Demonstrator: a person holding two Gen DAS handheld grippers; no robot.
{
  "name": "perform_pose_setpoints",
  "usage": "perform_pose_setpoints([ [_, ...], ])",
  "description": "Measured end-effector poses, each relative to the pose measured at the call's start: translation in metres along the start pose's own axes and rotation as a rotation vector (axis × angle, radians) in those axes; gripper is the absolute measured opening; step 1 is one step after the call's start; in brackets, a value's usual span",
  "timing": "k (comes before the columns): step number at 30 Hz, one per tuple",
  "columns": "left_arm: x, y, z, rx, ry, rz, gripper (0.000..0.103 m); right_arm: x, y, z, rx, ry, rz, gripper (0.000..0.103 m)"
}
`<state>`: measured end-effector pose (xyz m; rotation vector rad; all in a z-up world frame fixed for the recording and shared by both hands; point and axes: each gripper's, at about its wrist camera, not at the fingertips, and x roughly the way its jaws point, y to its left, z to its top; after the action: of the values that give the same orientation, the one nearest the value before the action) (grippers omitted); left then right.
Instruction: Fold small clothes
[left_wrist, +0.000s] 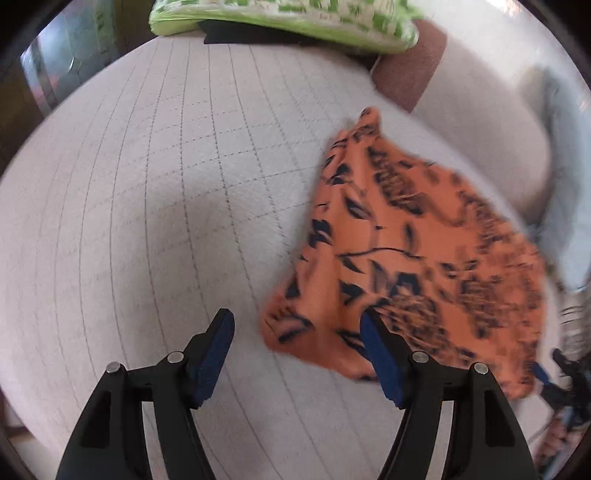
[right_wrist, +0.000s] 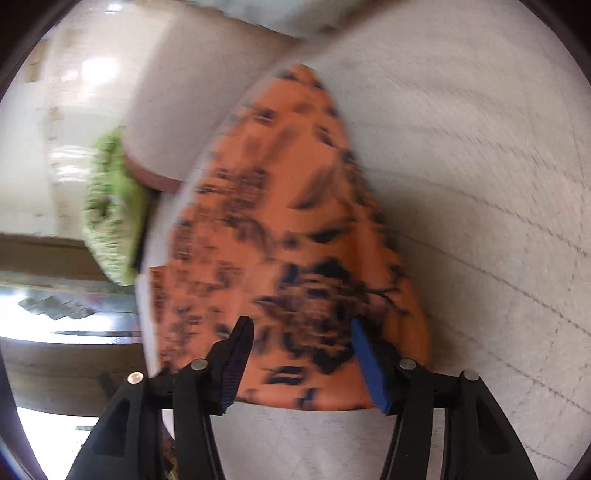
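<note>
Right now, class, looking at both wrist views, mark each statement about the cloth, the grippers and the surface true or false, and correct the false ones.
1. The cloth is orange with a dark print. True.
2. The left gripper is clamped on the cloth. False: its jaws stand open with nothing between them; the cloth lies beside and behind one finger.
3. The cloth lies on a pale quilted cover. True.
4. The green patterned pillow lies on top of the cloth. False: it sits apart, at the far edge.
5. The right gripper is shut tight. False: its jaws stand apart over the cloth.
</note>
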<state>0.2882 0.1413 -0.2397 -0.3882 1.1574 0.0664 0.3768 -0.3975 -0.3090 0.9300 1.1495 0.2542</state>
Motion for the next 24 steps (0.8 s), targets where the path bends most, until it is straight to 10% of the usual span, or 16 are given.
perform_pose_setpoints([
  [8, -0.005, 0.011, -0.049, -0.201, 0.011, -0.206, 0.073, 0.014, 0.073, -0.041, -0.264, -0.043, 0.09, 0.06],
  [14, 0.04, 0.007, -0.036, -0.358, 0.037, -0.28, 0.073, 0.05, 0.045, -0.046, -0.171, 0.017, -0.027, 0.06],
  [24, 0.057, -0.004, -0.016, -0.394, -0.101, -0.351, 0.073, 0.056, 0.037, -0.045, -0.156, -0.005, 0.013, 0.07],
])
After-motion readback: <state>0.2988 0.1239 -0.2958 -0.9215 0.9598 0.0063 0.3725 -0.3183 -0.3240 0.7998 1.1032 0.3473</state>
